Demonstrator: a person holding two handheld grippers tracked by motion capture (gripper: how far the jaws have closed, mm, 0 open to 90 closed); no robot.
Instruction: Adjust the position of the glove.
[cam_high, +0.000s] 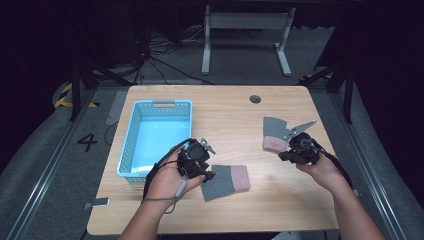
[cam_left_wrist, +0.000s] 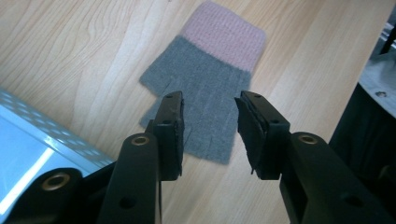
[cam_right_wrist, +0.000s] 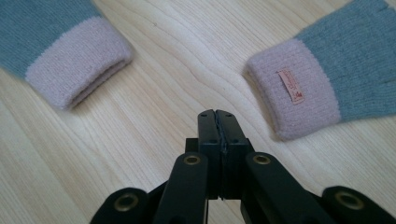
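Left gripper (cam_left_wrist: 209, 128) low in frame, fingers apart, poised over grey end of near glove (cam_left_wrist: 205, 93), likely lining up grasp. Right gripper (cam_right_wrist: 218, 122) fingers together, empty, aimed between 2 pink cuffs. Far glove (cam_high: 274, 133) right of centre on desk (cam_high: 225, 107); blue basket (cam_high: 186, 107) left, probably destination.

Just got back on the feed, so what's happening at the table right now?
A person holds a gripper in each hand over two grey gloves with pink cuffs. The left gripper hovers over the near glove beside the blue basket, fingers apart around its grey end, not pressing. The right gripper is shut on nothing, pointing at bare wood between the cuffs, close to the far glove. Neither glove is in the basket.
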